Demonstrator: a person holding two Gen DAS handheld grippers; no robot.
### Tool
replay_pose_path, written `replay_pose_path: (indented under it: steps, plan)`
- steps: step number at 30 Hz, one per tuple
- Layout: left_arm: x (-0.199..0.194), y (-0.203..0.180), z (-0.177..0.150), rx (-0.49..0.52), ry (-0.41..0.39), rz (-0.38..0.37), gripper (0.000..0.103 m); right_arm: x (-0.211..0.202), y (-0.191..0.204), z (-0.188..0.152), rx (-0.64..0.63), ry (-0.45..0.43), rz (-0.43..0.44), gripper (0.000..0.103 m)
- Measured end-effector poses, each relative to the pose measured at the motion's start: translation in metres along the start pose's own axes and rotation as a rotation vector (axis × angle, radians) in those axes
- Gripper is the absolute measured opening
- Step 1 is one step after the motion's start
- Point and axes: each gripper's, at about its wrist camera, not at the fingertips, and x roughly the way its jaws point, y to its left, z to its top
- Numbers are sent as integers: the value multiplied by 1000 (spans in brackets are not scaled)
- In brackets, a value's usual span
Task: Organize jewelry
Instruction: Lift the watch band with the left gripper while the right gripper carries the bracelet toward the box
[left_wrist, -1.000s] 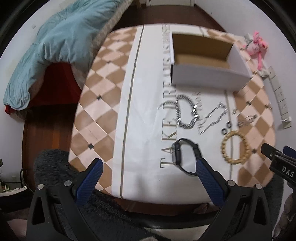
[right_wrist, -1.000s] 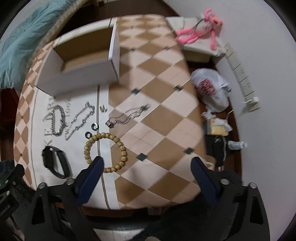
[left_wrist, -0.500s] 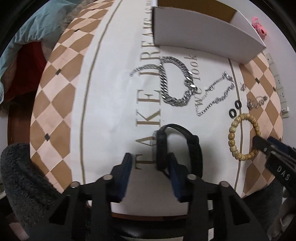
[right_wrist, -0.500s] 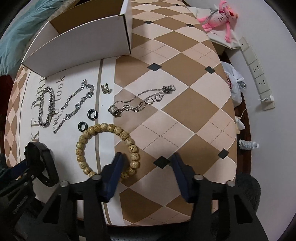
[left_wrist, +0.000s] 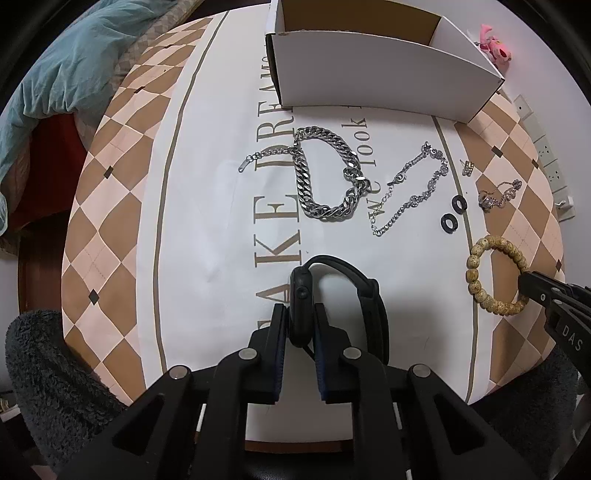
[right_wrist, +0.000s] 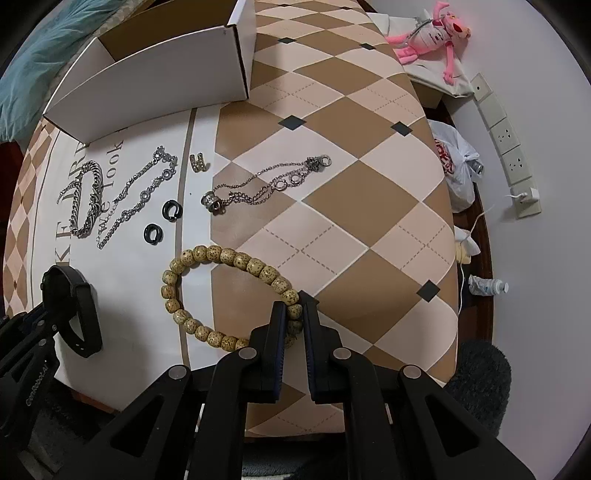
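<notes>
A black smartwatch (left_wrist: 369, 291) lies on the white cloth of the checkered table (left_wrist: 110, 206). My left gripper (left_wrist: 300, 308) points down and its jaws are closing, the blue pads pressing the watch body from both sides. Further right lies a tan bead bracelet (right_wrist: 229, 256). My right gripper (right_wrist: 294, 308) is closing on its near-right beads, pads against them. An open white cardboard box (left_wrist: 369, 70) stands at the back of the table.
Between box and grippers lie a thick silver chain (left_wrist: 325, 177), a thin chain (left_wrist: 413, 192), two black rings (right_wrist: 170, 218), a small gold charm (right_wrist: 197, 162) and a necklace (right_wrist: 266, 184). Right of the table are a pink plush (right_wrist: 432, 33) and a plastic bag (right_wrist: 454, 162).
Both grippers have come down to the table and gone from wide open to closed, the left around the watch body, the right around the bracelet's beads.
</notes>
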Motion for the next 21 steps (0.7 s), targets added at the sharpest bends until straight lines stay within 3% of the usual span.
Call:
replay_pose_path:
  steps: [11, 15, 21]
  plan:
    - [-2, 4, 4, 3, -26, 4, 10, -7, 8, -6, 1, -30, -1, 9]
    - [-14, 6, 4, 3, -44, -7, 10, -12, -4, -4, 52, -22, 72, 9]
    - [-50, 11, 14, -2, -103, -43, 10, -48, -6, 5, 69, -84, 169, 9]
